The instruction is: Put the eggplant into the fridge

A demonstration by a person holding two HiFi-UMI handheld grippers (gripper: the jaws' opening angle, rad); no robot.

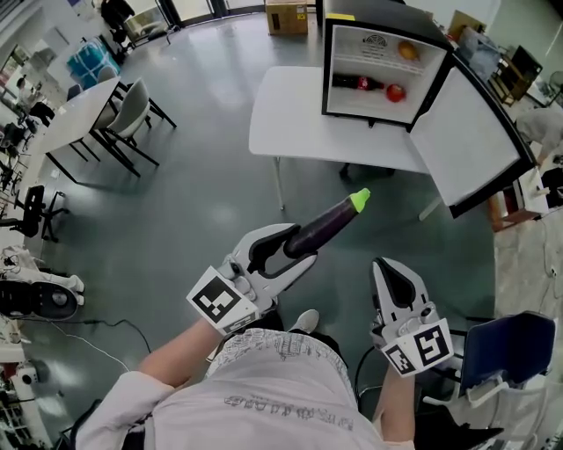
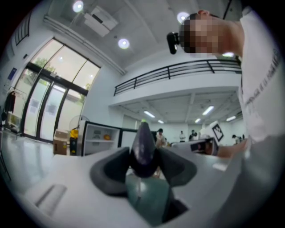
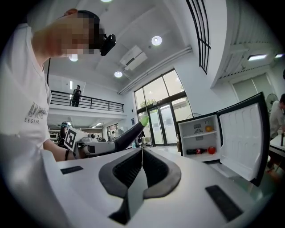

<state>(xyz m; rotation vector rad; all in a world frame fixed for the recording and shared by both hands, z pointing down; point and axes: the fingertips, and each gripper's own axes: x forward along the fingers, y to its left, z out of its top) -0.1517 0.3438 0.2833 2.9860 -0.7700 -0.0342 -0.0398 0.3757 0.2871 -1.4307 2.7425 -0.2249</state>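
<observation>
A dark purple eggplant (image 1: 327, 224) with a bright green stem tip is clamped in my left gripper (image 1: 283, 255), sticking out forward toward the fridge; in the left gripper view the eggplant (image 2: 144, 146) fills the gap between both pads. My right gripper (image 1: 393, 283) hangs beside it, shut and holding nothing, its pads (image 3: 156, 171) meeting along one line. The small fridge (image 1: 380, 63) stands open on a white table (image 1: 299, 123), door (image 1: 471, 141) swung to the right. The right gripper view also shows the eggplant (image 3: 129, 136) and the fridge (image 3: 199, 138).
Inside the fridge lie a dark bottle (image 1: 356, 83), a red fruit (image 1: 395, 91) and an orange fruit (image 1: 407, 51). Tables and chairs (image 1: 123, 114) stand at the left, a blue chair (image 1: 510, 352) at the lower right, a cardboard box (image 1: 287, 16) behind. Grey floor separates me from the table.
</observation>
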